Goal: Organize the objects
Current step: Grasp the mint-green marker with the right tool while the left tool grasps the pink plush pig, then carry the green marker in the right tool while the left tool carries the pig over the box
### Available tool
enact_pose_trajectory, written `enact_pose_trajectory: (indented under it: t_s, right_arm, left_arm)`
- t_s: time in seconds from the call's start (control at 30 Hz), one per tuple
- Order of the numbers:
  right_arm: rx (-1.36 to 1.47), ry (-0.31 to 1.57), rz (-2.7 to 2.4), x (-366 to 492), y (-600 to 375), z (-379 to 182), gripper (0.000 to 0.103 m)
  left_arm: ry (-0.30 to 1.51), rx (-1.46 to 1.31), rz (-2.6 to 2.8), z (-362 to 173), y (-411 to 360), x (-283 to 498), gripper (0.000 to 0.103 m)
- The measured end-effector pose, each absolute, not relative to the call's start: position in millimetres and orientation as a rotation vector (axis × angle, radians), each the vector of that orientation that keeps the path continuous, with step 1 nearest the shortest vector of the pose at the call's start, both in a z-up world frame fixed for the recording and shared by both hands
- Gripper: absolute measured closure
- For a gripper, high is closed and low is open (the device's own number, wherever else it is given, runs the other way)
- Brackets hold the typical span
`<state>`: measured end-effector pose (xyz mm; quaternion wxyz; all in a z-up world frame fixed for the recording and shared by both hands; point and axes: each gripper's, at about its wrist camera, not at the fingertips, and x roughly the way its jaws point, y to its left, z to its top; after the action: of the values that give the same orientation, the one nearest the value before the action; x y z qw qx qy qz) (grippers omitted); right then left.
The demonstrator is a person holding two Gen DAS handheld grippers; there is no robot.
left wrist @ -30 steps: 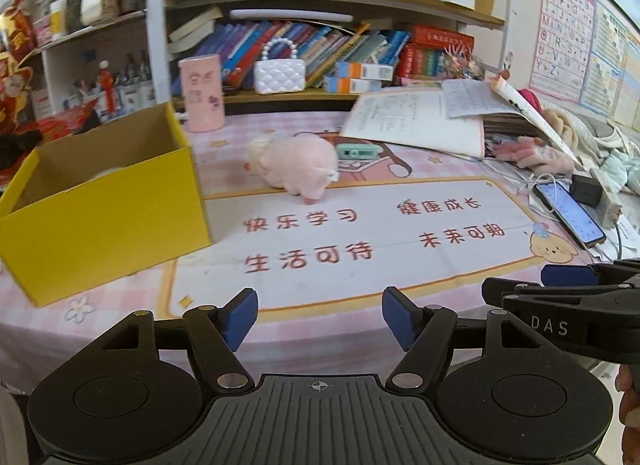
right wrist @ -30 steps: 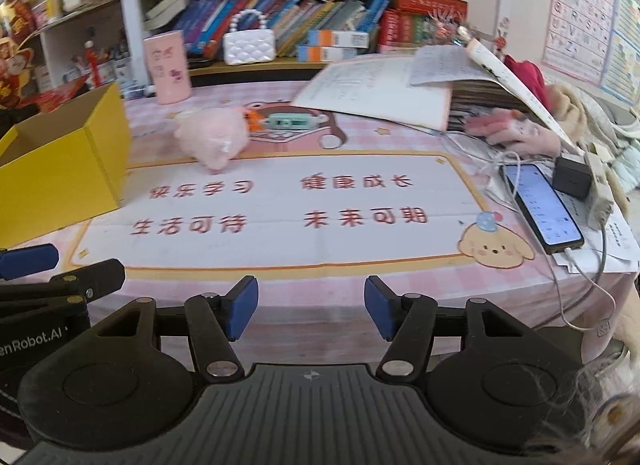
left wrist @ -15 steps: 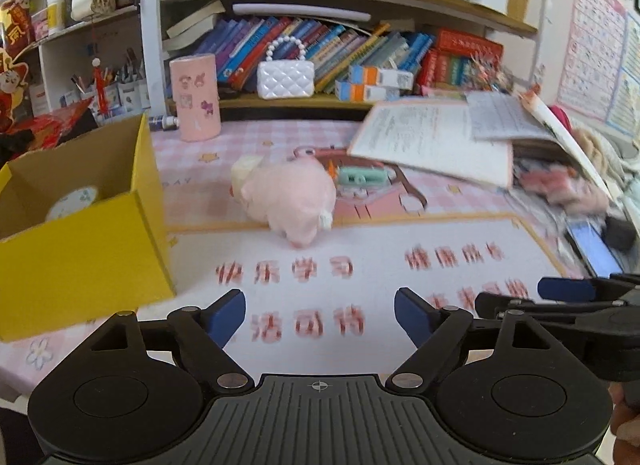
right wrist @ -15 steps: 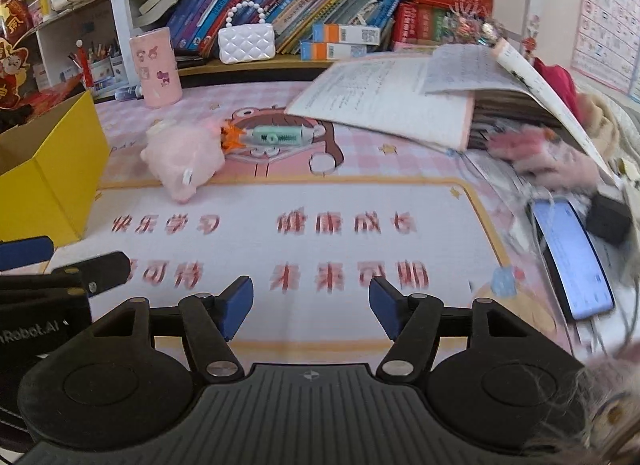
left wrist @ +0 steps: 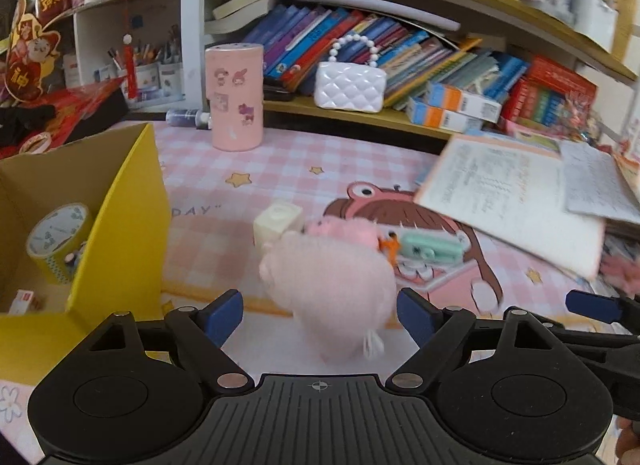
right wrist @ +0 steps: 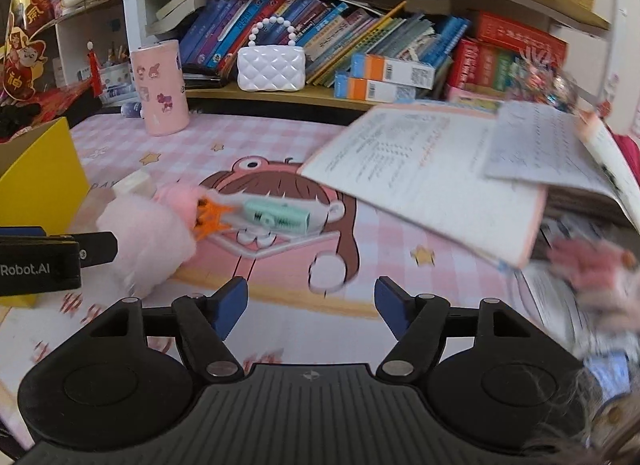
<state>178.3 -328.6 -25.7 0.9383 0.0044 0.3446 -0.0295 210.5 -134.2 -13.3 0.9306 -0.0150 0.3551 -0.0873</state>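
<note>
Both sets of jaws are wide apart and hold nothing. The left gripper (left wrist: pixel 320 315) has the fluffy pink plush pig (left wrist: pixel 332 277) between its blue tips. Left of it stands a yellow cardboard box (left wrist: pixel 120 241) with a tape roll (left wrist: pixel 56 241) inside. Behind the pig lies a mint-green stapler, I think (right wrist: pixel 278 215), lengthwise left to right. The right gripper (right wrist: pixel 311 303) hovers over the pink mat (right wrist: pixel 280 145).

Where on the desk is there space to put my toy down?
Bare mat lies between the pink tumbler and the pink plush, along the yellow box. More lies below the mint stapler, ahead of the right gripper. The right side is crowded with open books.
</note>
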Motion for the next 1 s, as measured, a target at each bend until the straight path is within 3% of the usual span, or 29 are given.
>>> enact_pose_trajectory:
  t_s: [0.2,0.57,0.7,0.77,0.8,0.83,1.0]
  right_arm:
    - [-0.079,0.686,0.011,229.0,-334.4,-39.7,0.028]
    - [-0.201,0.709,0.17,305.2,-324.5,-72.8,0.031]
    - [-0.184,0.75,0.227,320.4,-323.0,-82.6,0.05]
    - [-0.167,0.759,0.248,321.6,-323.7,-83.3,0.063]
    - [-0.154,0.767,0.265,321.3,-324.0,-83.0,0.078]
    - [-0.144,0.777,0.279,320.4,-323.3,-82.0,0.085]
    - [-0.132,0.768,0.277,300.5,-318.2,-74.3,0.085]
  left_arm:
    - [0.758,-0.067,-0.146,-19.7,-147.1,245.8,0.017]
    - [0.833,-0.086,-0.084,-42.7,-157.4,279.0,0.016]
    - [0.823,-0.094,-0.084,-46.5,-155.4,278.9,0.018]
    - [0.815,-0.089,-0.094,-46.4,-154.7,276.7,0.028]
    - [0.808,-0.087,-0.104,-45.3,-153.8,274.3,0.032]
    - [0.805,-0.088,-0.11,-43.0,-152.8,271.5,0.038]
    - [0.788,-0.104,-0.144,-29.9,-146.5,252.3,0.044]
